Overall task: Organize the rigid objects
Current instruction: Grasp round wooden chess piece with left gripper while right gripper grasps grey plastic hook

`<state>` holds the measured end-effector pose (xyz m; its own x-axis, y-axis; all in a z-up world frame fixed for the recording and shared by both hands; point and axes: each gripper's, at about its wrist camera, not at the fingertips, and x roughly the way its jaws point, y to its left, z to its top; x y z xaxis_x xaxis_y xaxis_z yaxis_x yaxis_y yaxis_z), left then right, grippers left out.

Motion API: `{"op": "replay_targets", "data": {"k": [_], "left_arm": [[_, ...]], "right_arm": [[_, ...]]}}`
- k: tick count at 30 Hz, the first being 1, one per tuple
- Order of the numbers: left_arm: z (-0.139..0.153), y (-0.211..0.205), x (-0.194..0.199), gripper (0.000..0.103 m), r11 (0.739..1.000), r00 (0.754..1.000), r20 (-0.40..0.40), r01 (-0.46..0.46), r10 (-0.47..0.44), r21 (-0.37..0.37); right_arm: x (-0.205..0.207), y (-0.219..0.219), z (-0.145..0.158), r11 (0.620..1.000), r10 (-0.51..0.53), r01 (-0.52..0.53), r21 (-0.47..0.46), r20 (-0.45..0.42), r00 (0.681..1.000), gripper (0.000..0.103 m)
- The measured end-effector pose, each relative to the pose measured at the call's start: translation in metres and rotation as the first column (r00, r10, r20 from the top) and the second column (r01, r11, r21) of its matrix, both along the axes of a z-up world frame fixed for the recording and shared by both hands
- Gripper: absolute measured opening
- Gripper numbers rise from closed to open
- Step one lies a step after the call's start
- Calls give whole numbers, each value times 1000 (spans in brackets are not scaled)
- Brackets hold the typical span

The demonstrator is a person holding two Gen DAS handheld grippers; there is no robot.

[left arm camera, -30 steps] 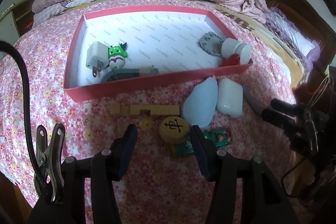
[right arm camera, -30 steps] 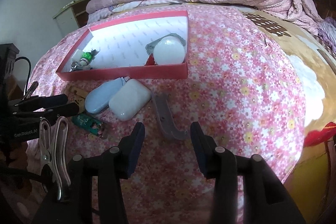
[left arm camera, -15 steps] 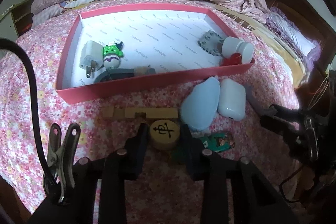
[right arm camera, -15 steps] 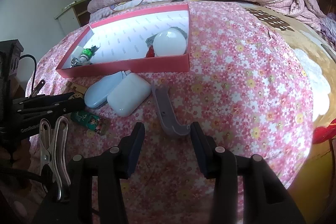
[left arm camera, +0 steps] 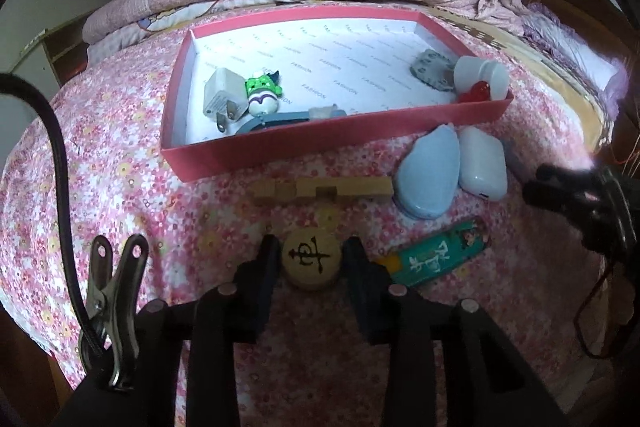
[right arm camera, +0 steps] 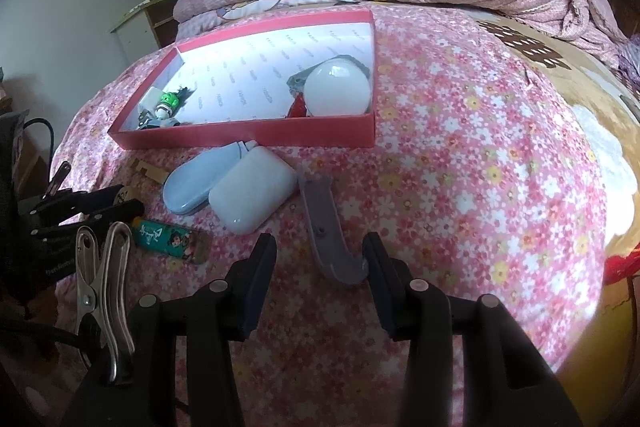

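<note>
Closed since a second ago: left tool (left arm camera: 310, 259), pinching wooden chess disc (left arm camera: 311, 259) on the bed just before red box (left arm camera: 336, 143), its destination. Right tool (right arm camera: 320, 259): wide, over grey hook (right arm camera: 326, 231).

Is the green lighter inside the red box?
No, the green lighter lies on the flowery bedspread, outside the red box and nearer the camera than its front wall.

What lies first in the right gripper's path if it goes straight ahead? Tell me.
The right gripper would first meet the grey curved plastic hook, already partly between its open fingers. Beyond it lies the red cardboard box, though depth is hard to judge.
</note>
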<state>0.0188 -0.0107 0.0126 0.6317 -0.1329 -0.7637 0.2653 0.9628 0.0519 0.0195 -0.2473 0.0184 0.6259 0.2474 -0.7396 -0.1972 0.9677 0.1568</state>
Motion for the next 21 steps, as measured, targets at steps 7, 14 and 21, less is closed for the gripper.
{"op": "replay_targets", "data": {"k": [7,14,21], "left_arm": [[0,-1,2,43,1000,1000,-3,2,-2,-19],[0,-2,1,43,1000,1000,12,11,-11,-17],[4,4,-3,43,999,1000,28,14,-13,-42]], "right_arm": [[2,4,-5,1000,2,-2,-21,17,1000,46],[4,9,-5,996,-20,23,-92,33,999,19],[-2,11,2,1000,-3,3,-19,6,1000,18]]}}
